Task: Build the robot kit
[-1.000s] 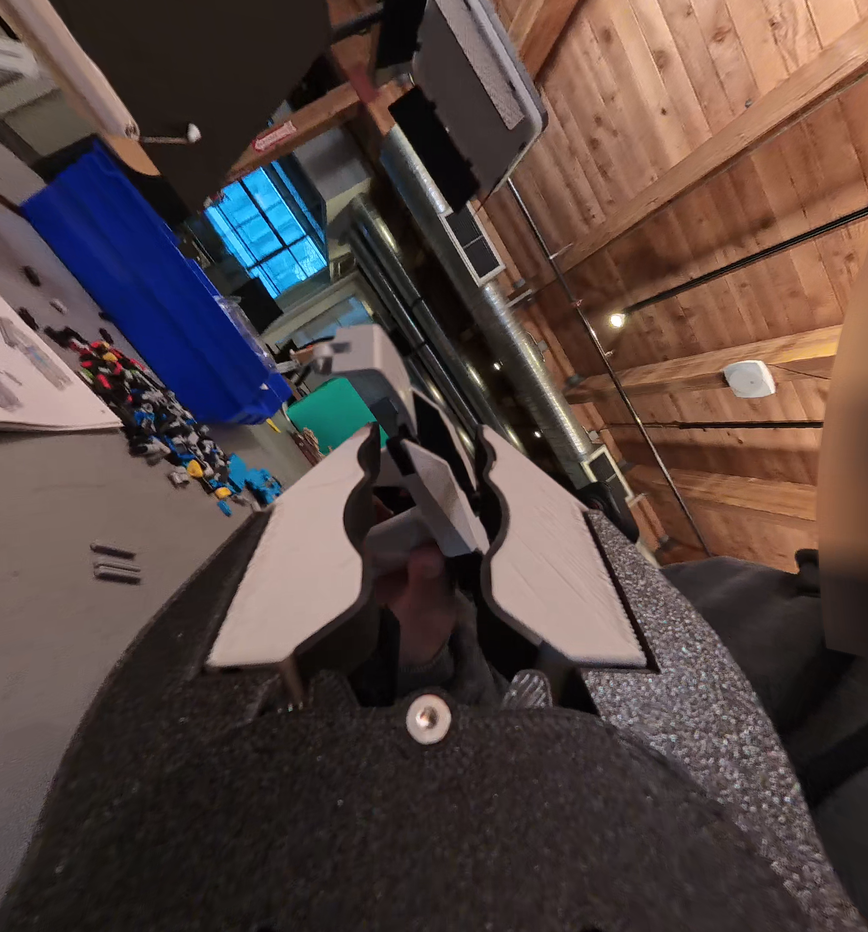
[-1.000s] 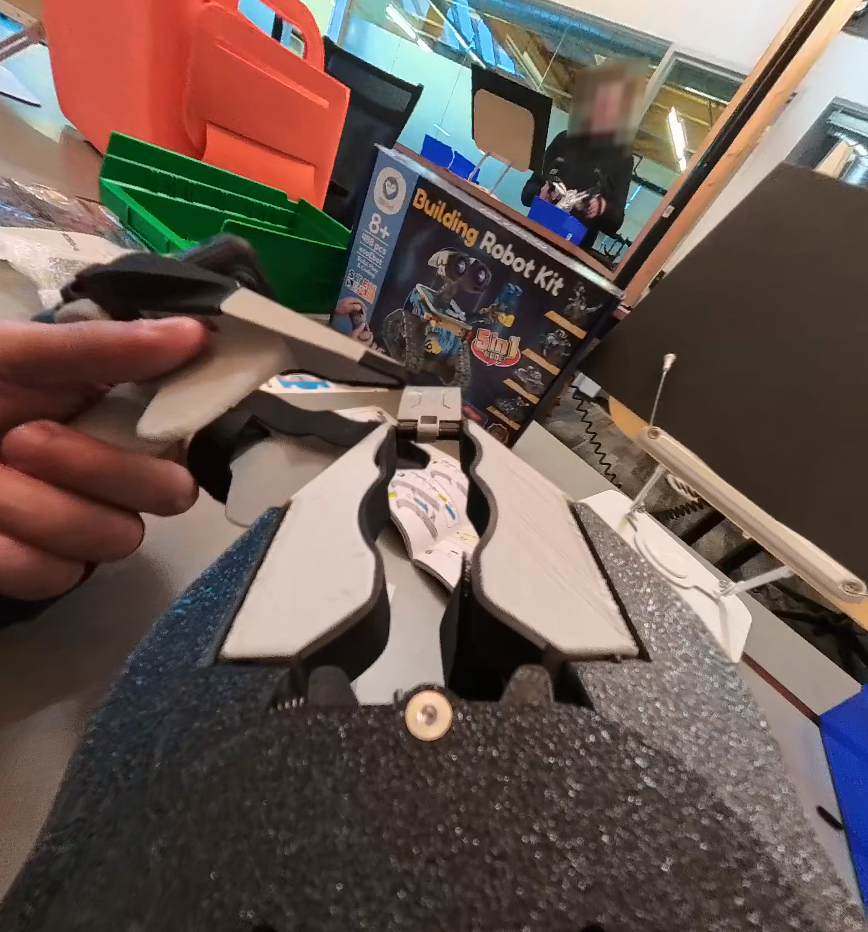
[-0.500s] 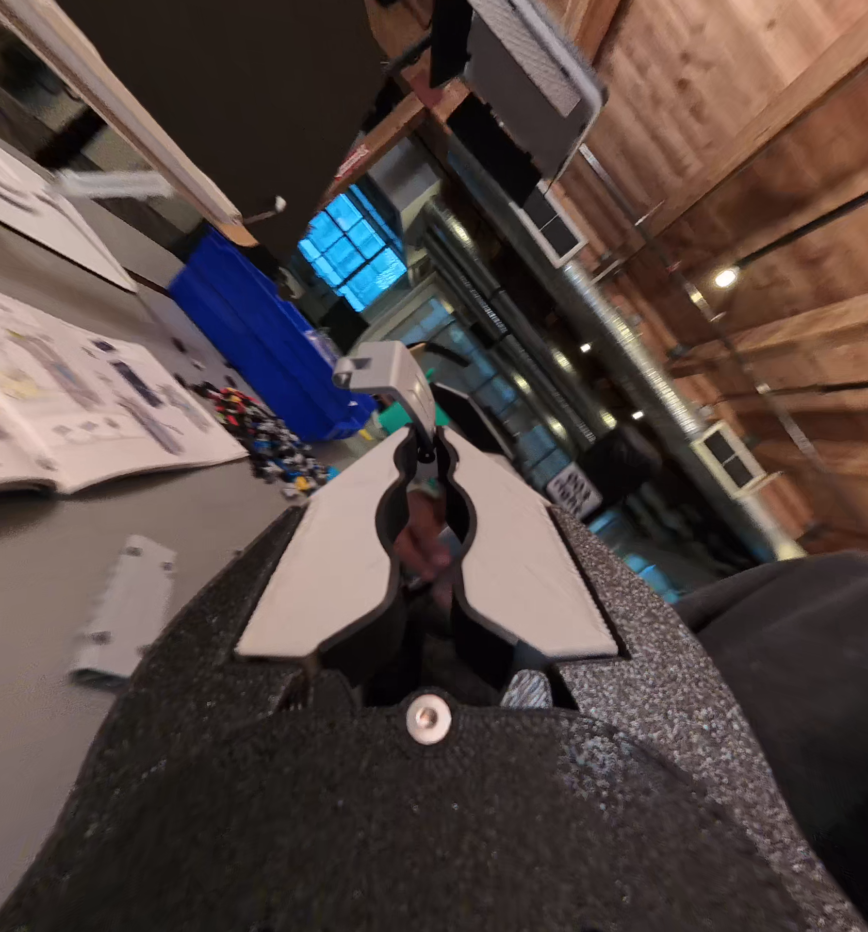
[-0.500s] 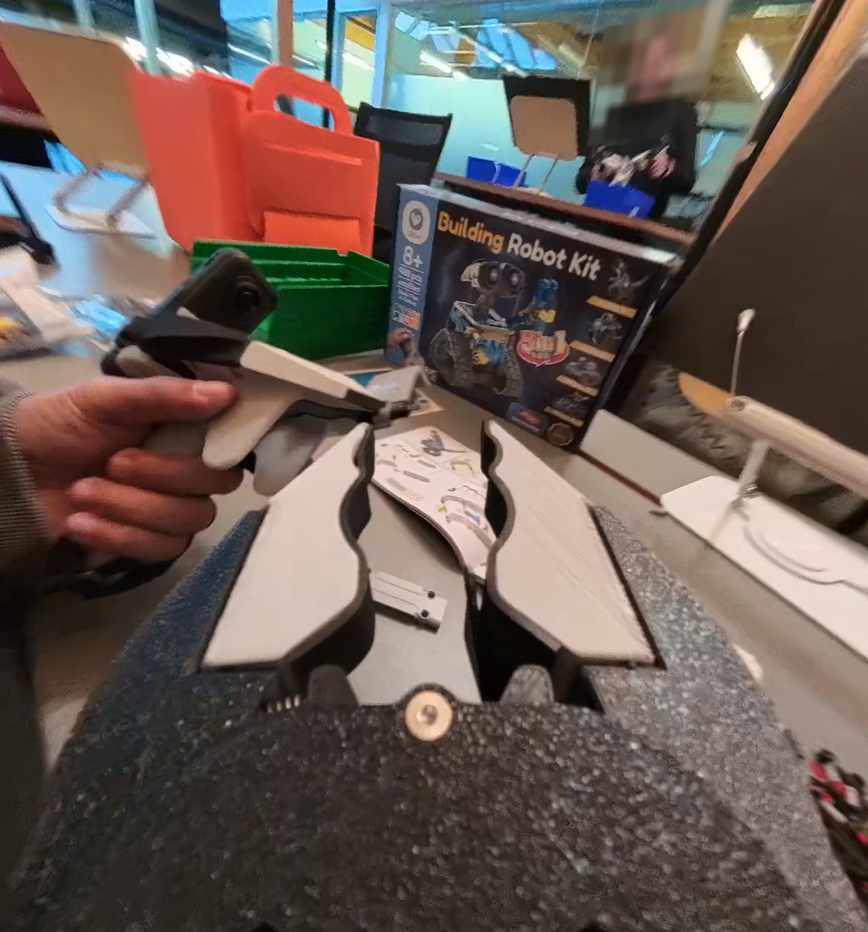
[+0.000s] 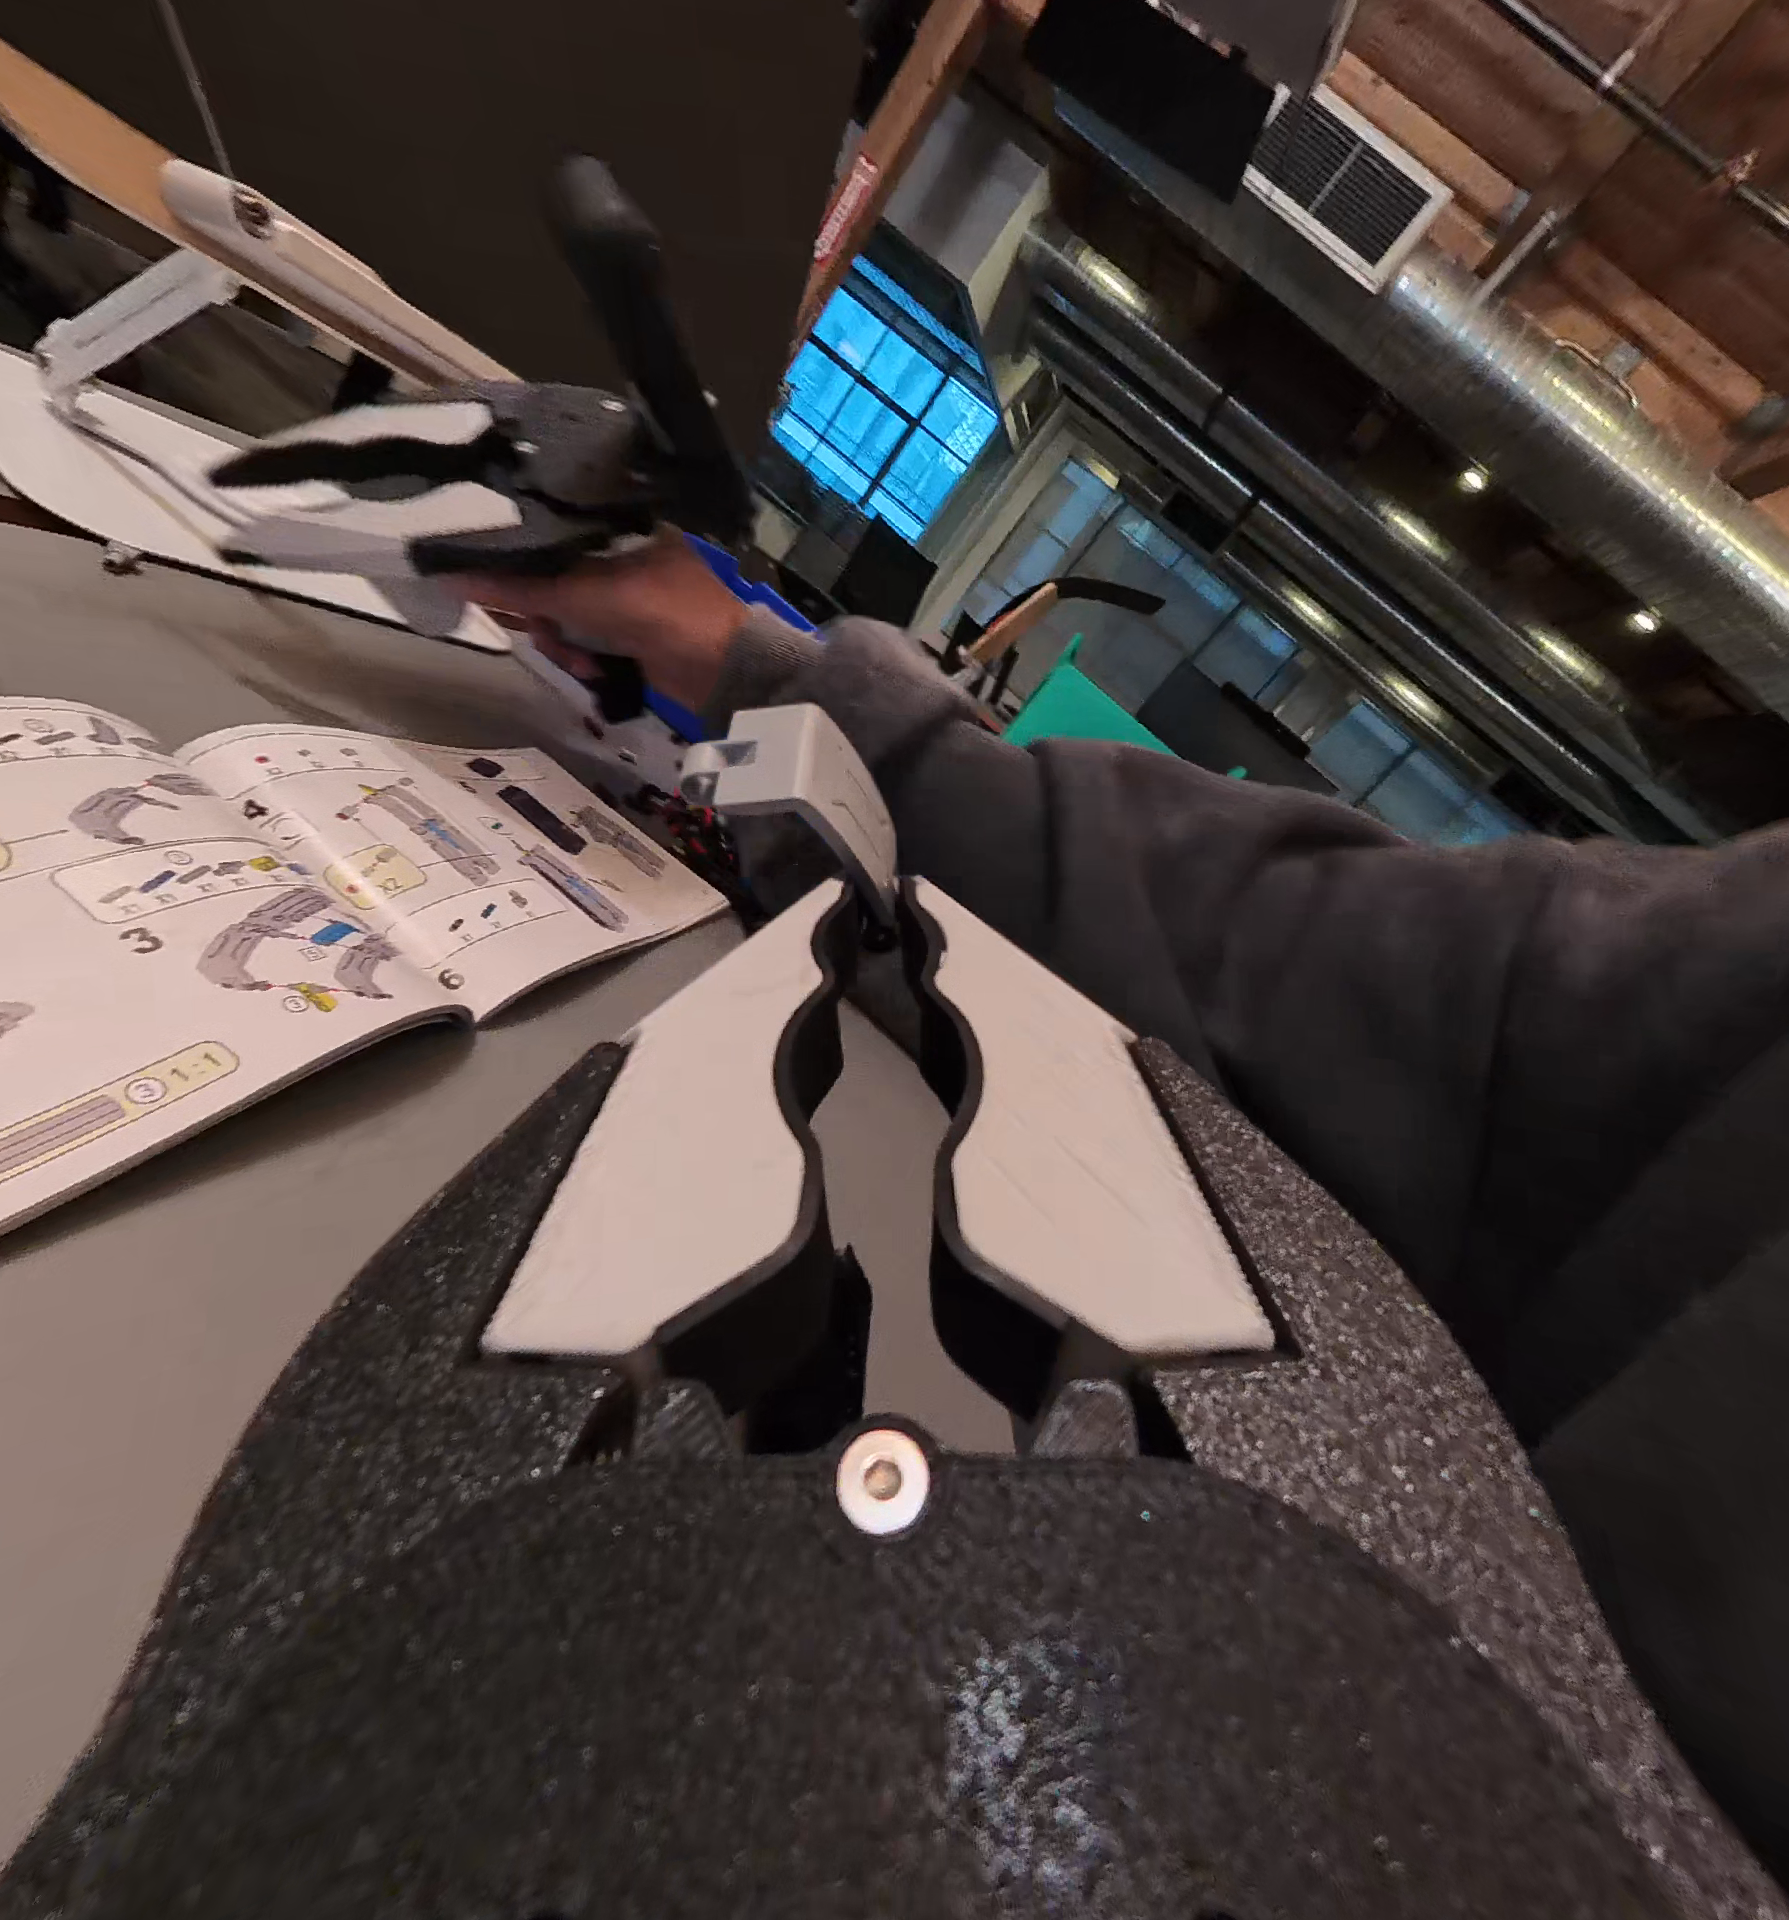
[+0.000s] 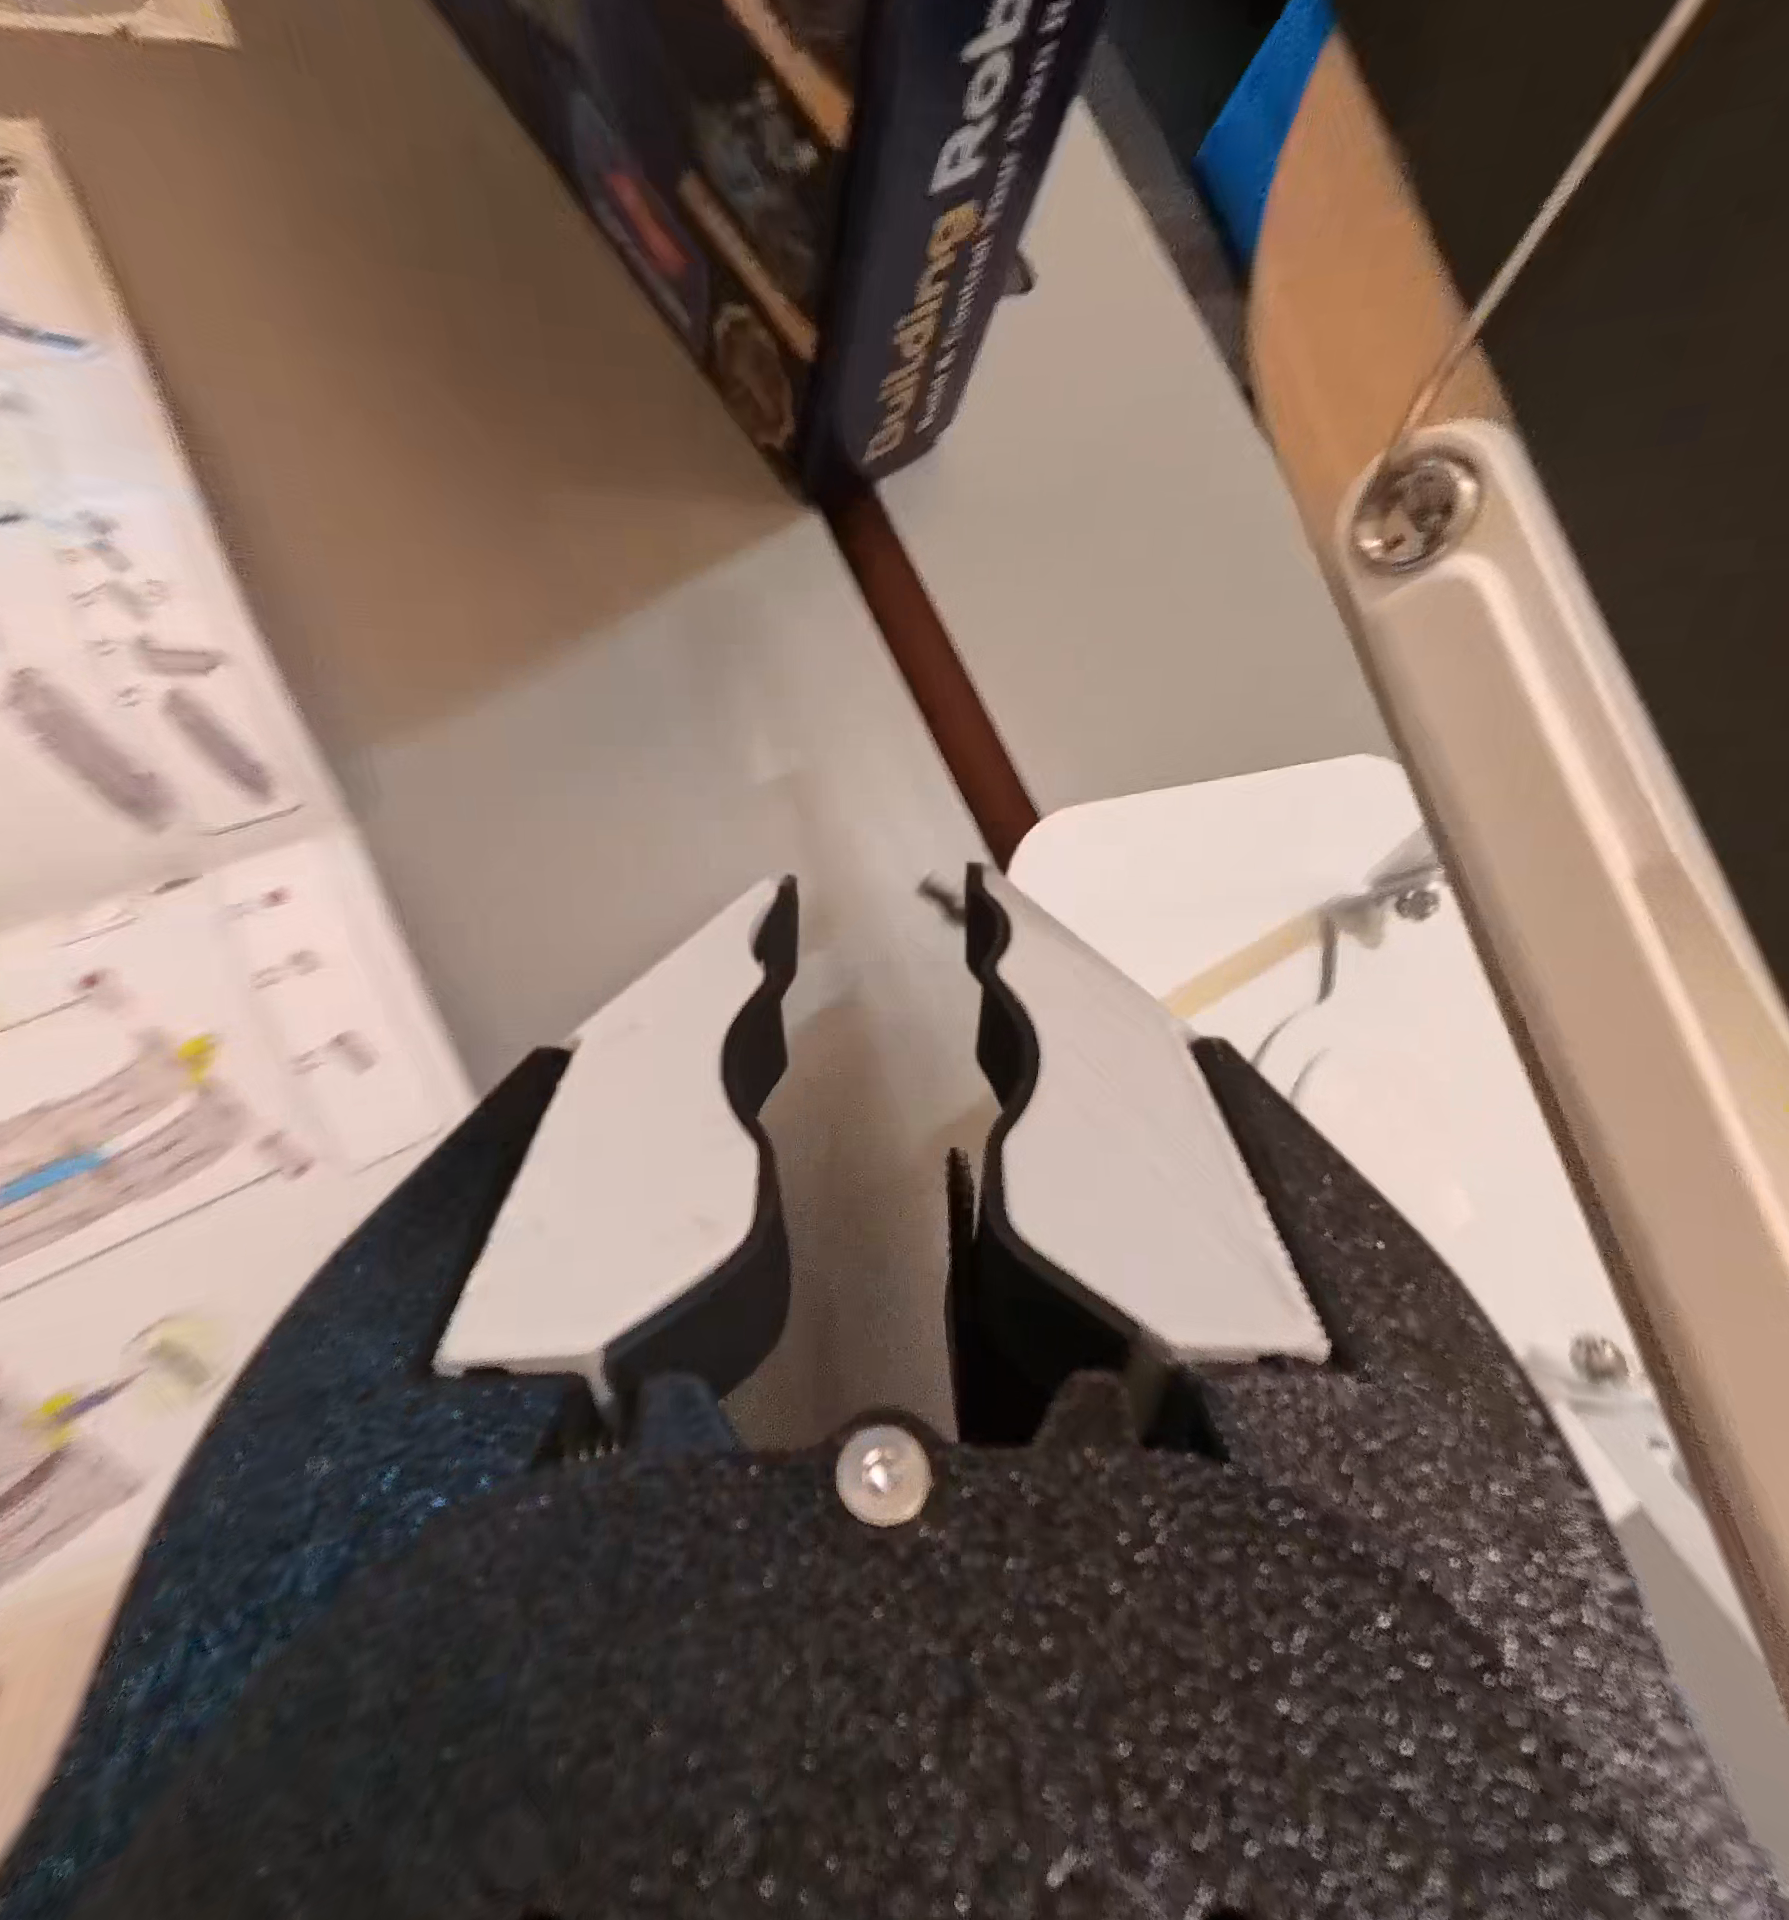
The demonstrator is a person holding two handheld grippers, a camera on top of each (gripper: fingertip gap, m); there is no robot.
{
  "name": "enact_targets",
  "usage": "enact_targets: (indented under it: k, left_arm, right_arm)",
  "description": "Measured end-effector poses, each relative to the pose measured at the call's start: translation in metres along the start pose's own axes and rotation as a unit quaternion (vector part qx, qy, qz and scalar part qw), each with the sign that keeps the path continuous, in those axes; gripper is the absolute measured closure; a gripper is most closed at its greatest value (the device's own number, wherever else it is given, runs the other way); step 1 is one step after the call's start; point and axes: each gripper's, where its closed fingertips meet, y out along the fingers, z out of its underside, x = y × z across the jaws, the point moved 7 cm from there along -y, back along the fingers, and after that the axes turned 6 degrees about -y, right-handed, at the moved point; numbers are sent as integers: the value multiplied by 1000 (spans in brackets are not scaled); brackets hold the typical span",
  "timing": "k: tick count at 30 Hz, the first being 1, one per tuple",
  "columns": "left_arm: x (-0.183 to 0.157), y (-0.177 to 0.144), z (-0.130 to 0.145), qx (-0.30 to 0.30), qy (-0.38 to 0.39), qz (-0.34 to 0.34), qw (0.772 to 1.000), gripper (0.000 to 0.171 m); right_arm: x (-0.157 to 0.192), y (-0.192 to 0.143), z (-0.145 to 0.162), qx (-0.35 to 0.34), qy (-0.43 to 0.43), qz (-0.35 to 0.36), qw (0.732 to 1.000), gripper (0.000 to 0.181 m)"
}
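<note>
Left gripper pinches a grey bracket; right gripper empty above the table.

Left wrist view: the left gripper (image 5: 874, 909) is clenched at its tips on a grey plastic bracket (image 5: 802, 784), an angled piece with a small lug, which juts up past the fingertips at frame centre. An open instruction booklet (image 5: 246, 914) lies flat on the grey table (image 5: 142, 1351) at left. In the upper left, the right gripper (image 5: 350, 488), blurred, is held in a hand (image 5: 630, 634), its dark sleeve (image 5: 1285, 935) crossing the right of the frame. Right wrist view: the right gripper (image 6: 879, 894) is released, jaws apart with nothing between them, pointing down at bare table. The booklet (image 6: 90, 831) lies at left, a dark printed box (image 6: 869, 208) at top, a white stand base (image 6: 1285, 987) at right. The bracket is out of this view, so the left gripper is the nearer one.
</note>
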Motion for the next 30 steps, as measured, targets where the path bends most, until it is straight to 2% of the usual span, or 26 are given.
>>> enact_targets:
  k: [3, 5, 10, 15, 18, 21, 26, 30]
  left_arm:
    - [-5, 2, 5, 16, 1, 24, 1000, 166]
    - [-9, 5, 8, 30, 4, 42, 999, 166]
    - [-17, 12, 16, 60, 13, 75, 995, 166]
    - [-21, 14, 20, 74, 18, 86, 993, 166]
    - [-23, 14, 21, 77, 18, 91, 993, 166]
    - [-23, 14, 22, 81, 18, 92, 992, 166]
    - [-22, 15, 23, 83, 18, 89, 992, 166]
    - [-22, 15, 23, 83, 18, 89, 992, 166]
  right_arm:
    - [-11, 23, 5, -29, 41, -9, 999, 150]
    - [-15, 36, 10, -13, 57, -19, 998, 146]
    - [-18, 47, 21, 12, 71, -65, 995, 150]
    - [-15, 42, 26, 3, 90, -114, 989, 166]
    - [-12, 40, 28, -5, 81, -111, 990, 166]
    - [-9, 35, 30, 0, 94, -141, 986, 166]
    - [12, 21, 30, 10, 85, -173, 981, 156]
    - [27, 8, 31, 22, 70, -194, 978, 155]
